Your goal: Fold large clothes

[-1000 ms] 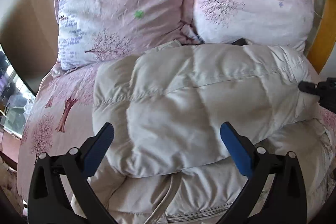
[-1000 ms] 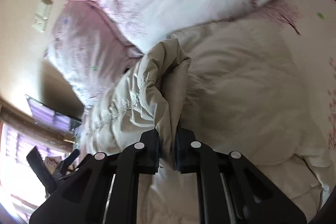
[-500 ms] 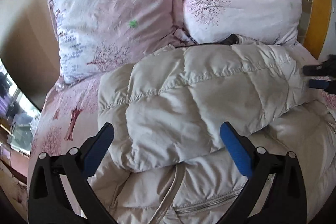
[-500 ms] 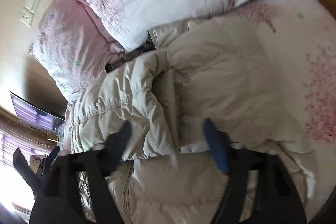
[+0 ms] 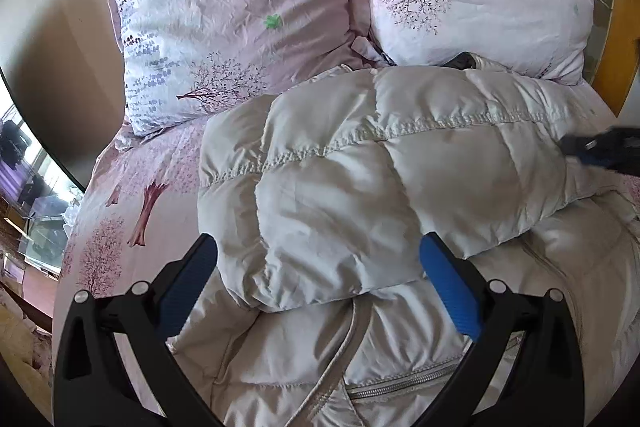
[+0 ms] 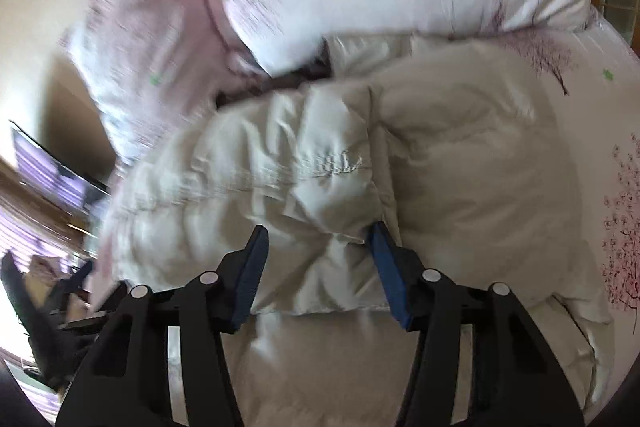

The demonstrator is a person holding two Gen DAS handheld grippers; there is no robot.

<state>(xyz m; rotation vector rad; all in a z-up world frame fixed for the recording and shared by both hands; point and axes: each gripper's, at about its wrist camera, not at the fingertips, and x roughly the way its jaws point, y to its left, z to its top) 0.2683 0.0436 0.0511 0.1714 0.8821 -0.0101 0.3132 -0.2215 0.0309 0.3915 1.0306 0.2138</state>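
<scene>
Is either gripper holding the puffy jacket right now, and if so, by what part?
Neither holds it. The left gripper is open above the jacket; the right gripper is closing around the folded sleeve edge, not clamping.

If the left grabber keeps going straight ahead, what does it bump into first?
Most likely the puffy folded sleeve of the cream jacket. The left gripper is open and angled down at it, with the sleeve's rounded end lying right between the fingers' line. Depth is hard to judge in this view.
</scene>
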